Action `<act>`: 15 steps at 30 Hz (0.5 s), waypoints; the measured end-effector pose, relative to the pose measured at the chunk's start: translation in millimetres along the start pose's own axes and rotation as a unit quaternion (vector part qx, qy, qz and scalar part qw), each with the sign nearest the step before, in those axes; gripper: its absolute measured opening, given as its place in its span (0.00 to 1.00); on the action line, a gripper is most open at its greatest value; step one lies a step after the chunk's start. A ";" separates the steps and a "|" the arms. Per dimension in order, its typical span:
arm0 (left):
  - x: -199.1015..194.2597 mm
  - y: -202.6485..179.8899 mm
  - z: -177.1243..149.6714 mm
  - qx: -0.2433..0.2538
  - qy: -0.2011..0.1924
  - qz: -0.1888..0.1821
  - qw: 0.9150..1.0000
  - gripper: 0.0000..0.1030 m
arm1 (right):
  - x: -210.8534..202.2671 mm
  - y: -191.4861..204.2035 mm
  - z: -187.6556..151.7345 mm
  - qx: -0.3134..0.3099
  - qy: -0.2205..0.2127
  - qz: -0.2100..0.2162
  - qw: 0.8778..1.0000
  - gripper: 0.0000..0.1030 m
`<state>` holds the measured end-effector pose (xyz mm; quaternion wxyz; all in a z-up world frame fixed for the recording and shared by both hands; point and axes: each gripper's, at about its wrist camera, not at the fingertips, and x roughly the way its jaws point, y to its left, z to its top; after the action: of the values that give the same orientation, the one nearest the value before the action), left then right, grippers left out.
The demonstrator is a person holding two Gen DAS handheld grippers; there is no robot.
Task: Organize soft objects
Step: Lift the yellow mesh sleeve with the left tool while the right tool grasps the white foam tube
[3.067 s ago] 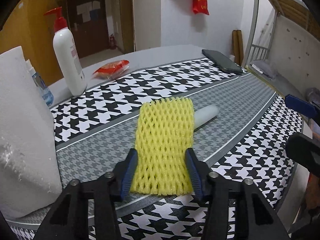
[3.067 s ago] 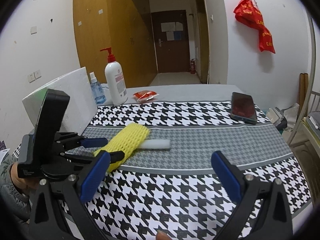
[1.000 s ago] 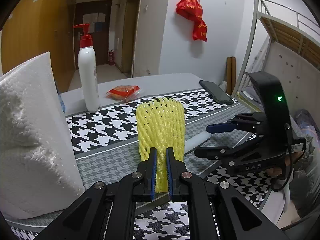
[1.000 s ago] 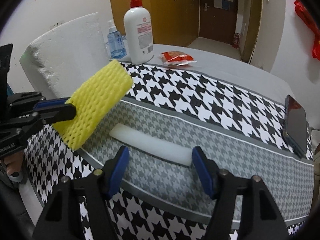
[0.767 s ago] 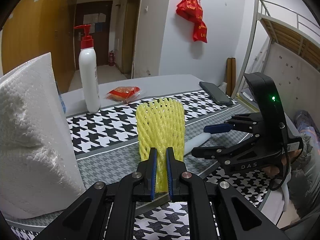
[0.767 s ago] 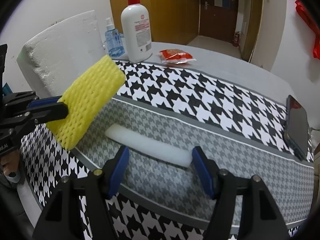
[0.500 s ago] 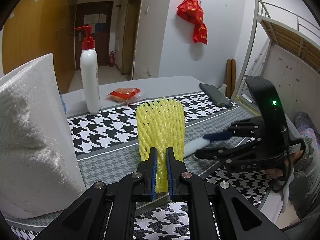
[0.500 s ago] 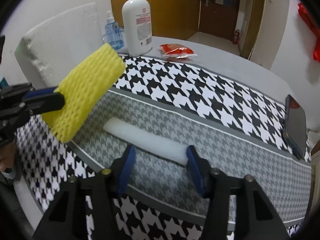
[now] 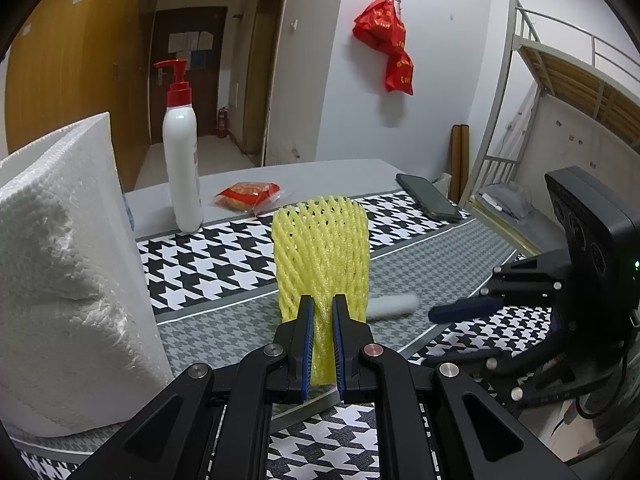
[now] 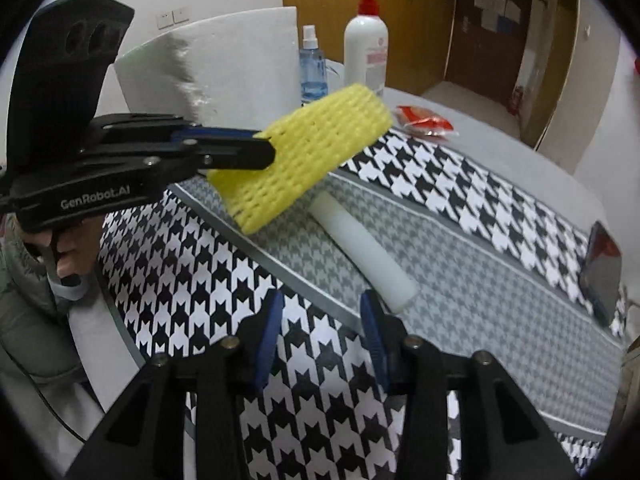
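Above the houndstooth table runner (image 10: 500,208), a yellow foam net sleeve (image 9: 322,248) hangs clear of the surface, its near end pinched flat between the blue pads of the left gripper (image 9: 320,344) — the jaws stand almost together on the mesh. The sleeve's long axis runs straight out along the fingers, its open far end pointing toward the pump bottle (image 9: 182,160) and the red snack packet (image 9: 248,196) at the back of the table. Below and beside it, a white foam stick (image 10: 364,250) lies flat on the grey band of the runner, running diagonally across the right wrist view from under the sleeve down toward the right gripper (image 10: 320,332). That gripper's jaws have just been closing, yet the frames show them partly apart with nothing between them; the stick's near end sits just beyond its right finger. The likely trouble from here: the soft sleeve is held by a thin pinch only, so it could slip or droop if the stick is pushed into its mouth off-line — and the right gripper, offset from the stick, may close on air. A white foam block (image 9: 68,280) stands at the left.
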<state>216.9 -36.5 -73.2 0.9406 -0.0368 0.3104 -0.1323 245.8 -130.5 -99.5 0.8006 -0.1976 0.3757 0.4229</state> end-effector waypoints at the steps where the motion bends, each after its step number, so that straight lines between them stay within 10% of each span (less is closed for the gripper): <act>1: -0.6 0.4 0.0 -0.001 -0.001 0.000 1.000 0.09 | -2.7 -0.4 -0.7 0.000 -0.002 -0.006 1.000 0.44; 15: -11.7 3.2 0.0 -0.003 -0.021 -0.003 1.000 0.09 | 20.8 -24.6 20.3 -0.036 0.024 -0.050 0.998 0.44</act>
<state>208.6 -30.2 -67.0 0.9464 -0.0432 0.2907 -0.1338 282.4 -120.4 -102.6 0.8037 -0.2548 0.3691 0.3909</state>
